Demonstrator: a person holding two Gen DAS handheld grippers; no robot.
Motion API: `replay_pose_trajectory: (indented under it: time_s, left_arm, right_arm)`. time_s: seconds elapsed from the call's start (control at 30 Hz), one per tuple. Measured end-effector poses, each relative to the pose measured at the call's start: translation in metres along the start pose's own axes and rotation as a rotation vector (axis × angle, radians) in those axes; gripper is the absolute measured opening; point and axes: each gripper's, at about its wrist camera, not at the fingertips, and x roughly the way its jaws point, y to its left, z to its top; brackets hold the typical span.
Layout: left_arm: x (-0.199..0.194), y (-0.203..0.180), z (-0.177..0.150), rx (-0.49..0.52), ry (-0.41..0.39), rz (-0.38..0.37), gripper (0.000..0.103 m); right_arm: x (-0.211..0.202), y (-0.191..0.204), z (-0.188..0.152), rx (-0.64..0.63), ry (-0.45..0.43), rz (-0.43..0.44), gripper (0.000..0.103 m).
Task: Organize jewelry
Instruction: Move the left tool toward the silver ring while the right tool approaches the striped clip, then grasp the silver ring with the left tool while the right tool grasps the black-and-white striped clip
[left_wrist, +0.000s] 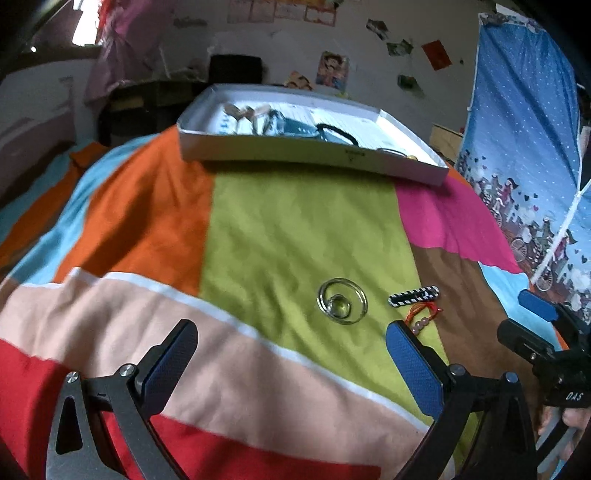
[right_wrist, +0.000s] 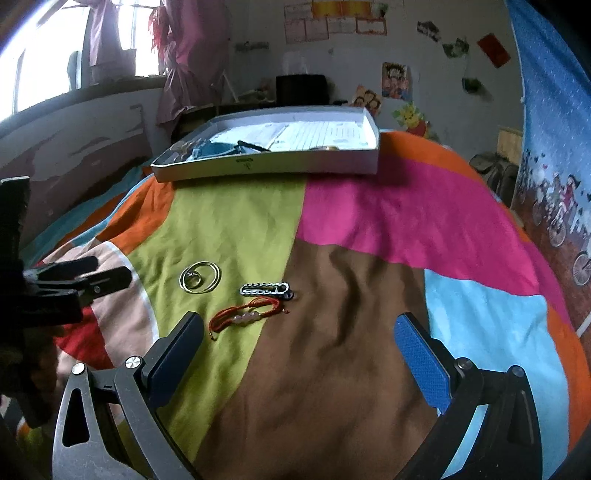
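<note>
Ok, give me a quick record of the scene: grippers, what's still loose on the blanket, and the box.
left gripper: open, empty, above the blanket
right gripper: open, empty
loose items: rings, hair clip, red bracelet
item layout: rings on green patch; clip just beyond bracelet, near the green-brown seam
box: white, open, far side of blanket
box contents: several items already inside, details unclear

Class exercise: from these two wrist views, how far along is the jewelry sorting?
Done: several pieces, including a black hair tie, already lie in the white box. In hand: nothing; the left gripper and right gripper are both open and empty. Left: the metal rings, the striped hair clip and the red cord bracelet lie on the patchwork blanket.
</note>
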Motion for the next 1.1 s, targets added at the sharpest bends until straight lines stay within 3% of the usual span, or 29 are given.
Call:
replay_pose_trajectory:
  time_s: [0.1,0.3,0.53,0.73,0.8,0.93,0.97,1.0,1.1]
  left_arm:
    - [0.010,0.001,0.003,-0.014,0.018,-0.042,0.090]
    - [0.032,0.001,0.016,-0.032,0.060,-0.104,0.065]
    - [0.064,-0.008,0.034,-0.010,0.148,-0.080,0.047]
    - [0.087,-0.017,0.041,0.009,0.252,-0.119,0.043]
    - [0.092,-0.018,0.044,0.003,0.276,-0.123,0.038]
    - [0.101,-0.021,0.046,-0.001,0.318,-0.121,0.017]
    - [0.102,-0.023,0.045,-0.001,0.335,-0.133,0.013]
    - [0.104,-0.024,0.044,0.003,0.348,-0.138,0.011]
    - [0.105,-0.024,0.040,-0.003,0.379,-0.164,0.005]
  right_arm:
    - [0.010,-0.004,0.004,0.020,0.021,0.036,0.099]
    - [0.039,-0.003,0.015,-0.002,0.081,0.098,0.059]
    - [0.080,0.005,0.030,-0.006,0.162,0.147,0.036]
    - [0.103,0.013,0.029,-0.002,0.210,0.185,0.035]
    - [0.109,0.015,0.026,-0.008,0.226,0.195,0.035]
    - [0.117,0.027,0.025,-0.040,0.247,0.212,0.035]
    - [0.116,0.030,0.025,-0.048,0.248,0.212,0.033]
    - [0.116,0.032,0.025,-0.054,0.251,0.211,0.025]
    - [0.116,0.035,0.023,-0.057,0.259,0.212,0.018]
